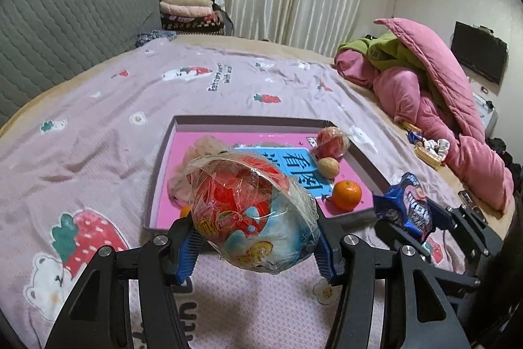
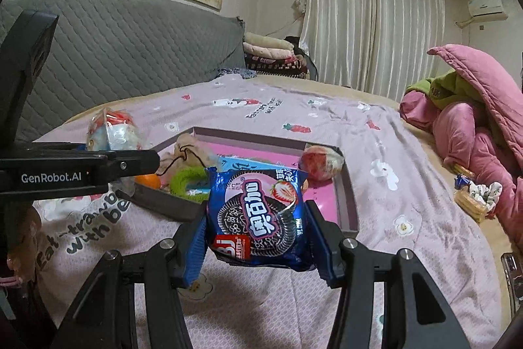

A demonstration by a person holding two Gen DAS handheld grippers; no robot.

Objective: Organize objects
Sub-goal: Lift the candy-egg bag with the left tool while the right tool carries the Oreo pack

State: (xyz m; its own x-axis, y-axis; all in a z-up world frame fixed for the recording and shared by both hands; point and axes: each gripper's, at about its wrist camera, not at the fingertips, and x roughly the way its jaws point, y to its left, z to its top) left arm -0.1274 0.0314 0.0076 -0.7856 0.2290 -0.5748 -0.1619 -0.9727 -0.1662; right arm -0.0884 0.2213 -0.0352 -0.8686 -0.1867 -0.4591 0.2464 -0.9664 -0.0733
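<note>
Short of the pink tray (image 1: 160,159), my left gripper (image 1: 256,242) is clamped on a cellophane-wrapped snack ball (image 1: 251,211), raised for dropping in. Right view: right gripper (image 2: 258,242) pinches the Oreo packet (image 2: 258,218) upright before that tray.

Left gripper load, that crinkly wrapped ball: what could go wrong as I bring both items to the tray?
1. The wrapped ball bulges past the left gripper; slick film could slip from the jaws.
2. The tray already holds an orange, a wrapped apple and a cloth pouch; a drop may knock the round fruit rolling.
3. The right gripper with the cookie packet is close alongside, so the grippers could collide.
</note>
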